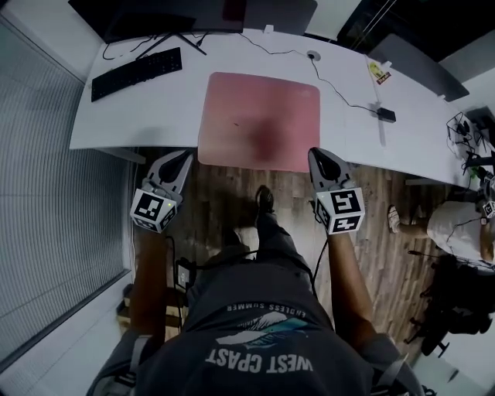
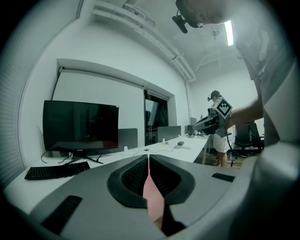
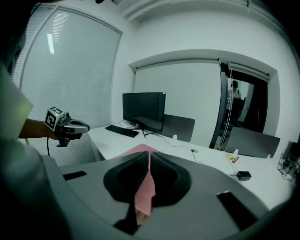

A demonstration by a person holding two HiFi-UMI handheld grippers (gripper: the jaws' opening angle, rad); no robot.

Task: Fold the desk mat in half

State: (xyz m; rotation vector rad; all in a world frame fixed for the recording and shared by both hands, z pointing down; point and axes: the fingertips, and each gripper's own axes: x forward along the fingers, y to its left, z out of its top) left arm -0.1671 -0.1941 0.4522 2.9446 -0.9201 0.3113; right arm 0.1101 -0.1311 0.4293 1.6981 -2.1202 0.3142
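The pink desk mat (image 1: pixel 259 120) lies flat and unfolded on the white desk (image 1: pixel 131 120), its near edge along the desk front. My left gripper (image 1: pixel 186 157) hovers just off the mat's near left corner, jaws shut. My right gripper (image 1: pixel 314 155) sits at the near right corner, also shut. In the left gripper view the jaws (image 2: pixel 148 157) meet in a thin line, with pink mat (image 2: pixel 152 199) showing below it. The right gripper view shows the same: shut jaws (image 3: pixel 149 153) and pink mat (image 3: pixel 143 194) seen through the gap. No frame shows either gripper pinching the mat.
A black keyboard (image 1: pixel 137 73) and a monitor (image 1: pixel 178 15) stand at the desk's back left. A cable runs to a black adapter (image 1: pixel 387 114) on the right. Another person (image 1: pixel 456 224) is at the far right over the wooden floor. Window blinds (image 1: pixel 46 193) line the left side.
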